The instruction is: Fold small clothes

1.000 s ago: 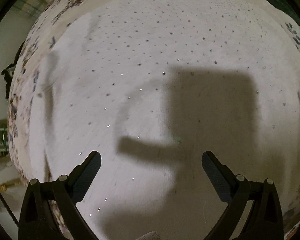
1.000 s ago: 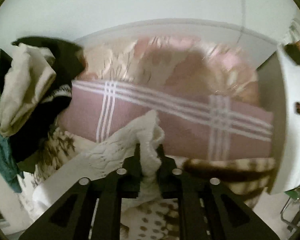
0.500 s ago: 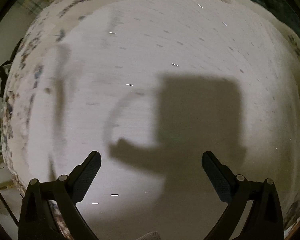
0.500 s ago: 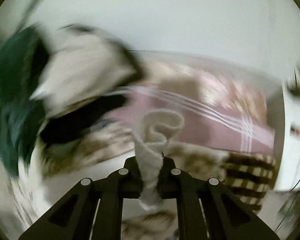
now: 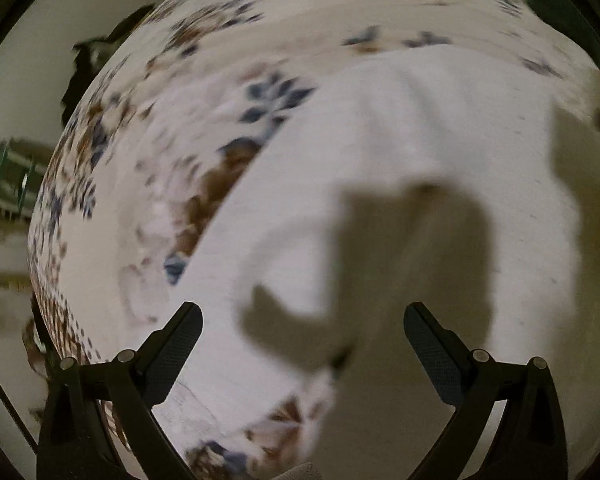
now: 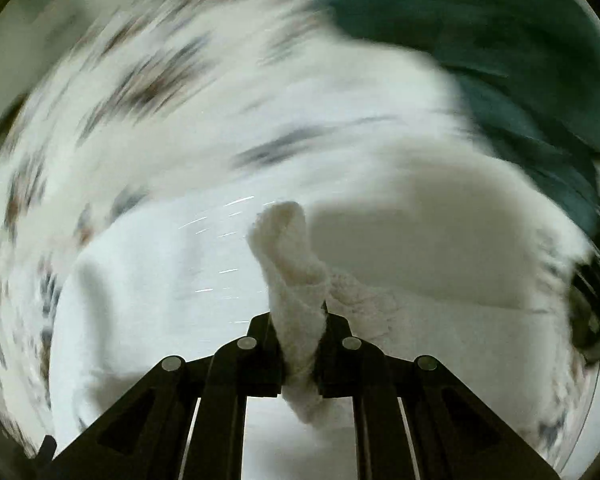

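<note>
Folding was judged to be at an early stage: no finished fold was visible. The right claw (image 6: 300,344) was clamped tight on a bunched edge of the white textured knit garment (image 6: 292,264); blur obscured the rest. In the left view the garment (image 5: 400,128) spread from centre toward 3 o'clock over a floral-printed bed cover (image 5: 228,92). The left claw (image 5: 300,340) stood wide apart, holding nothing.

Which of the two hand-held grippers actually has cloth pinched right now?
The right hand-held gripper: it is shut on a bunched edge of the white garment. The left hand-held gripper is spread open above the white garment, holding nothing.
</note>
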Demonstrator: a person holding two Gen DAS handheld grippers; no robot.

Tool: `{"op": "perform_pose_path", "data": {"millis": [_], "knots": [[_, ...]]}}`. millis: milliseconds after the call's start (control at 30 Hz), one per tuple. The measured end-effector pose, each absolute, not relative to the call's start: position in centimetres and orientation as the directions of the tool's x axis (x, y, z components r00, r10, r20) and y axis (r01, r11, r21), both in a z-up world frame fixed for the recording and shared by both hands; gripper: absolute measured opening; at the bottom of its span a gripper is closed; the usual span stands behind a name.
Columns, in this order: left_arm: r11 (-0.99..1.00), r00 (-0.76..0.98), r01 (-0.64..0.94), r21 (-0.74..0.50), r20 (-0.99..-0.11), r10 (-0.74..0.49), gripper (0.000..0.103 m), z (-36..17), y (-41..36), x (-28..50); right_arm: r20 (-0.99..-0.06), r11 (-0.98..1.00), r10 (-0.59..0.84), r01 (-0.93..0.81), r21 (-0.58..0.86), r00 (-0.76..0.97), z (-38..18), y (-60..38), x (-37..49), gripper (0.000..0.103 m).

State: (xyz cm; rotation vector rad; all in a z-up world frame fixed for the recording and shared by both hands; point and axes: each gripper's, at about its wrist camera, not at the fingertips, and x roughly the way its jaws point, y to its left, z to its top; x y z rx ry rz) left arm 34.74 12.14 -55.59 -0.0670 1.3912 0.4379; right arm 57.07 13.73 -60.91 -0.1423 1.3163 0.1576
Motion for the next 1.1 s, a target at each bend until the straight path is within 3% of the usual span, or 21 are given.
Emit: {"op": "perform_pose_path", "data": {"millis": [133,300,367,400,433,633,767,900,933,967,1000,1033,1100], "knots": [[0.904,0.100,-0.385,0.183,-0.966,0.239,0.103,-56.5,14.9,33.9,-0.970,0.938,0.040,-0.343,-0.046,0.240,-63.2,24.6,55.3,0.011],[0.891,0.077,-0.435,0.134,-0.980,0.185,0.103,-56.7,17.6,32.8,-0.989,0.907,0.031,-0.419,-0.032,0.143,-65.7,28.4,54.5,0.017],[0.885,0.102,-0.456,0.097,-0.982,0.161,0.103,-55.2,19.0,31.5,-0.992,0.916,0.115,-0.394,0.083,0.060,-65.9,26.6,54.4,0.043],[0.883,0.113,-0.463,0.082,-0.982,0.151,0.103,-54.4,19.8,30.7,-0.983,0.922,0.183,-0.351,0.162,0.028,-65.3,24.7,54.2,0.062],[0.879,0.121,-0.472,0.066,-0.983,0.139,0.103,-53.6,20.4,29.8,-0.971,0.926,0.236,-0.308,0.217,0.025,-64.7,22.8,53.9,0.068],[0.786,0.081,-0.619,0.009,-0.994,0.076,0.103,-51.6,27.1,19.9,-0.970,0.960,0.242,-0.145,0.239,0.007,-62.8,11.3,48.3,0.073],[0.644,0.010,-0.765,-0.024,-1.000,-0.025,0.103,-55.0,30.4,14.2,-0.978,0.978,0.195,-0.060,0.199,-0.068,-64.8,6.0,43.3,0.073],[0.565,0.066,-0.808,-0.167,-0.979,-0.195,0.098,-59.3,30.8,13.2,-0.977,0.985,0.173,0.017,0.173,-0.126,-67.5,2.8,40.0,0.073],[0.576,0.062,-0.799,-0.170,-0.977,-0.203,0.080,-59.9,30.4,13.6,-0.975,0.985,0.174,0.032,0.172,-0.135,-68.1,2.5,39.4,0.073],[0.609,0.044,-0.777,-0.157,-0.979,-0.197,0.050,-60.5,29.6,14.4,-0.974,0.984,0.176,0.041,0.171,-0.142,-68.6,2.5,38.9,0.073],[0.637,0.041,-0.758,-0.145,-0.984,-0.175,0.034,-60.3,28.9,15.1,-0.974,0.985,0.174,0.046,0.169,-0.147,-69.1,2.5,38.3,0.073],[0.657,0.048,-0.743,-0.130,-0.989,-0.140,0.008,-59.6,28.5,15.6,-0.974,0.985,0.170,0.045,0.165,-0.150,-69.4,2.6,38.0,0.073],[0.657,0.090,-0.741,-0.137,-0.990,-0.105,0.004,-57.9,28.7,15.9,-0.976,0.987,0.159,0.033,0.156,-0.152,-70.0,2.9,37.3,0.073]]}}
